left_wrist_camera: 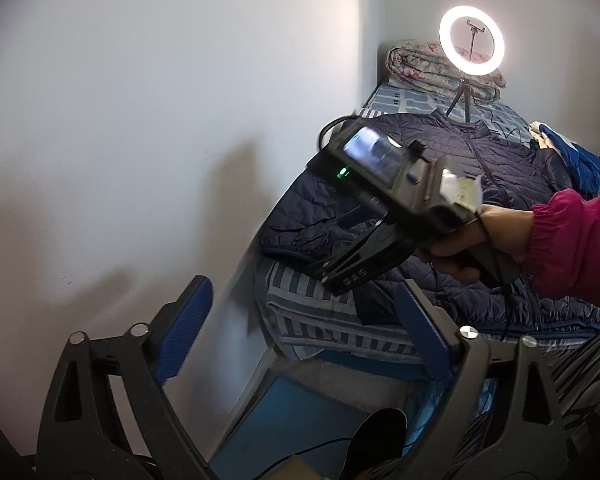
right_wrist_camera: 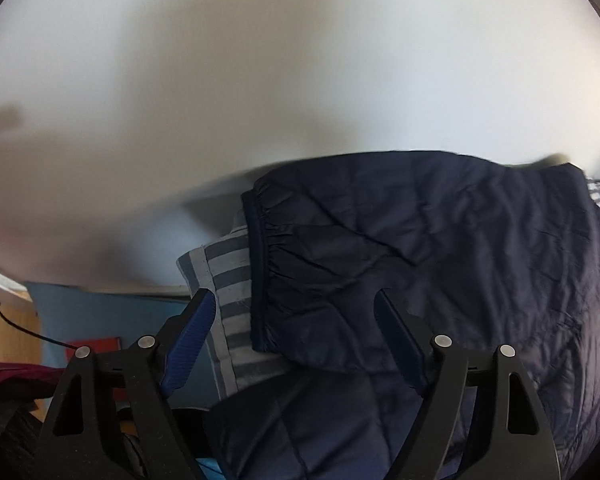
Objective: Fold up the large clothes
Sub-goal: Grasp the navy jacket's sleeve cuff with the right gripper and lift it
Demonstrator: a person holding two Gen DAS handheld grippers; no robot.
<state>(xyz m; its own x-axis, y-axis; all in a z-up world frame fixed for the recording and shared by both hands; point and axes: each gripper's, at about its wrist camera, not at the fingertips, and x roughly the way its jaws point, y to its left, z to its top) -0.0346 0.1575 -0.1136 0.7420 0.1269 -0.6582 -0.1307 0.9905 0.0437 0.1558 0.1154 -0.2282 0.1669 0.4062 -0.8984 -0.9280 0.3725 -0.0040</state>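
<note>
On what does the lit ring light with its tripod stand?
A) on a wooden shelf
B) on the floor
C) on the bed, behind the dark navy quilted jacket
C: the ring light stands on the bed, behind the dark navy quilted jacket.

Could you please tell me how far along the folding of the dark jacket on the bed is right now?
Done: the navy quilted jacket lies spread flat on the striped bedsheet; no fold shows yet. In hand: the right gripper, jaws open, is poised over the jacket's elastic sleeve cuff without gripping it. The left gripper is open and empty. Left: every fold.
</note>
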